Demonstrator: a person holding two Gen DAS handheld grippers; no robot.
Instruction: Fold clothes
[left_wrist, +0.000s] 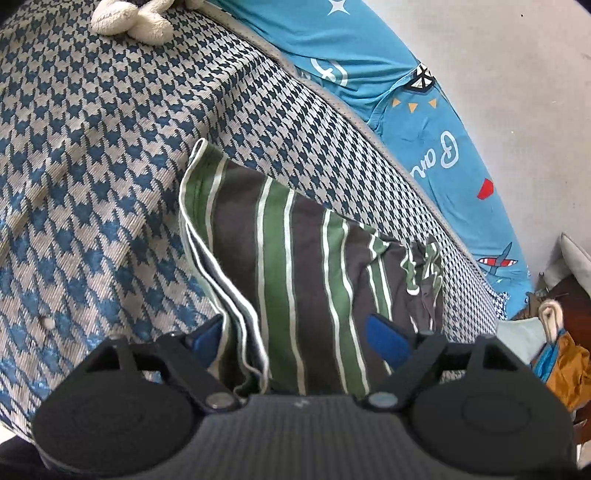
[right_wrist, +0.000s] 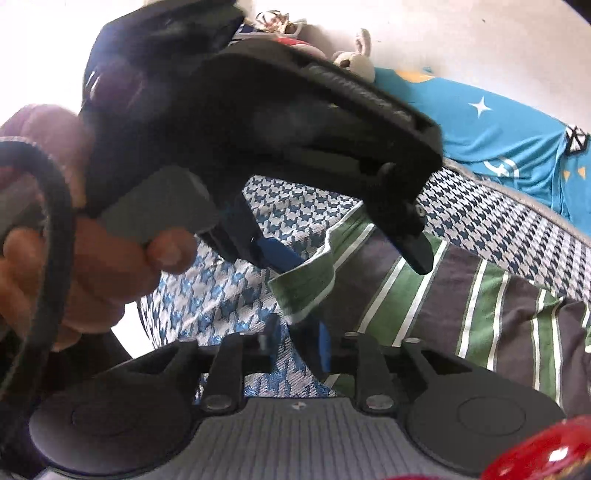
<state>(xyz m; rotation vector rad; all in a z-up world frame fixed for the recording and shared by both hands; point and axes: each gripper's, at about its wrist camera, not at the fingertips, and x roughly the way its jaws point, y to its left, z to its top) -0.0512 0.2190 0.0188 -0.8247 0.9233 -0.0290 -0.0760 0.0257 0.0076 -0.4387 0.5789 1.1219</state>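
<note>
Striped garment (left_wrist: 295, 266) folded on a blue houndstooth mattress (left_wrist: 92, 166), left gripper (left_wrist: 299, 339) spread wide around its near edge, right gripper (right_wrist: 299, 347) slightly parted beside its corner, turquoise sheet (left_wrist: 424, 122) lettered "Gar" beyond, white wall (left_wrist: 517, 74) behind.

Houndstooth bedcover (left_wrist: 110, 147), blue printed sheet (left_wrist: 369, 48), plush toy (left_wrist: 129, 18), white wall (left_wrist: 498, 55).

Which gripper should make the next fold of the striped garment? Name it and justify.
Probably left. The left gripper stands open astride the folded edge of the striped garment, ready to close. The right gripper sits narrower beside one corner, blurred.
</note>
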